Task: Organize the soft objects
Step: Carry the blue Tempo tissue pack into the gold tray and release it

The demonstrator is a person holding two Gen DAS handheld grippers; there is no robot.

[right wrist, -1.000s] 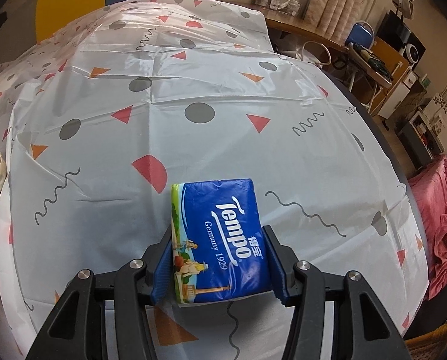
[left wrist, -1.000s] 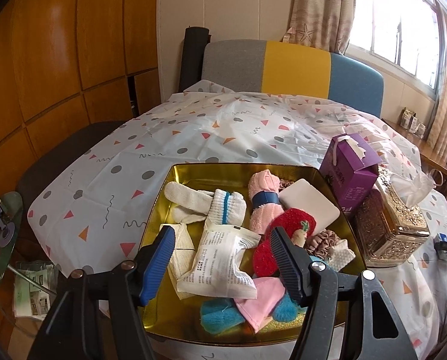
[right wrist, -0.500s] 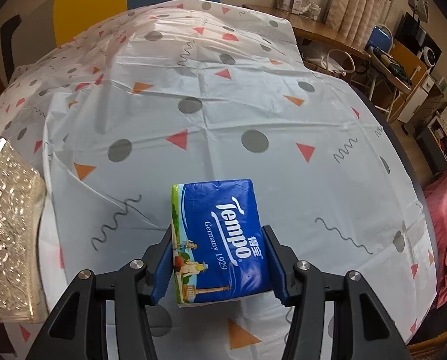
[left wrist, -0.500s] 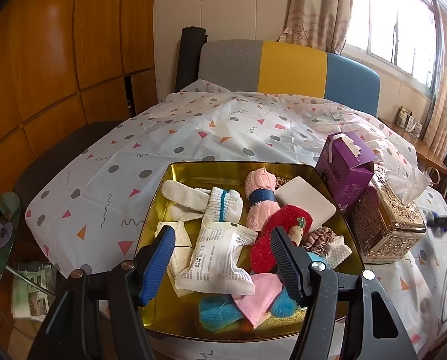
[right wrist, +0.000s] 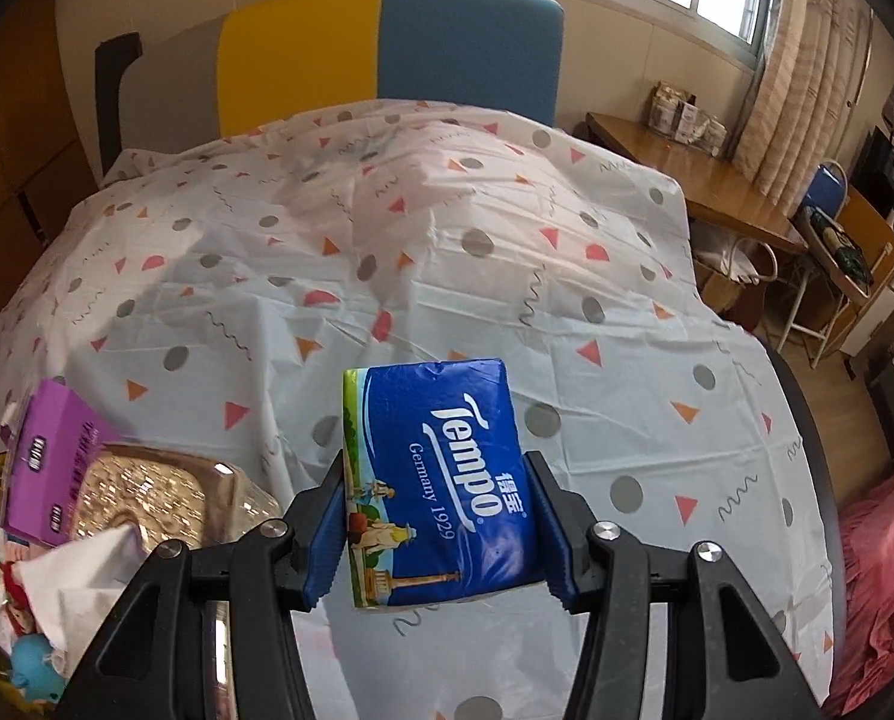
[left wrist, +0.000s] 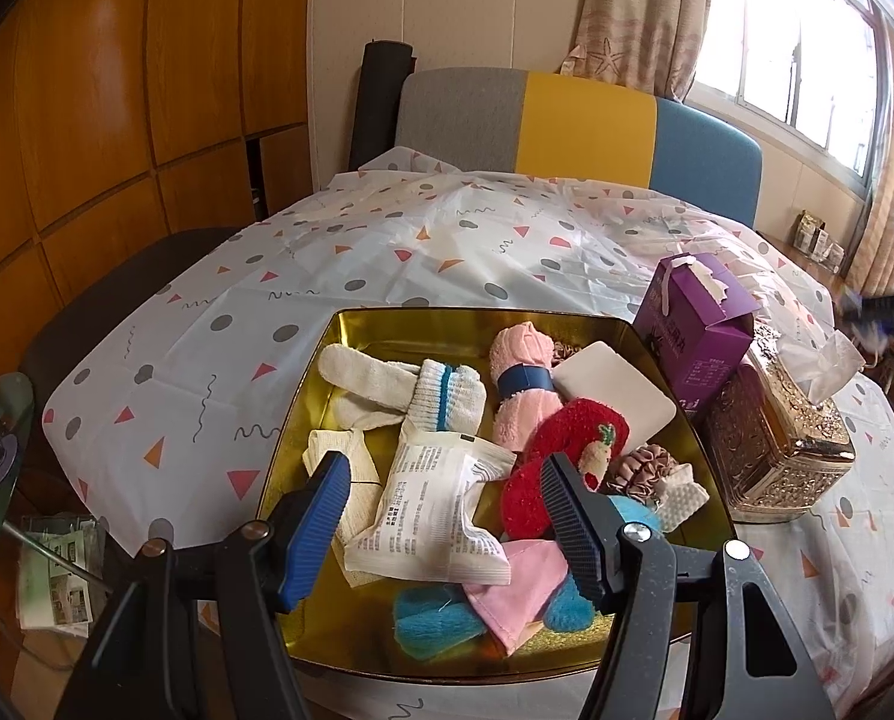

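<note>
Two grippers share the job: our right gripper [right wrist: 435,531] has its fingers clamped on the long sides of the blue tissue pack [right wrist: 435,480], carried clear above the worktop [right wrist: 387,252], presumably bound for the gold tray [left wrist: 447,324]. Our left gripper [left wrist: 447,510] hovers over that tray, fingers apart and empty, likely waiting. Beneath the white packet [left wrist: 435,516] and pink cloth [left wrist: 519,594], lower items are partly buried; the tray's near rim is cut off.

Daylit window [left wrist: 801,42], wooden wall panels [left wrist: 117,90], colour-block sofa [left wrist: 579,120] behind.
</note>
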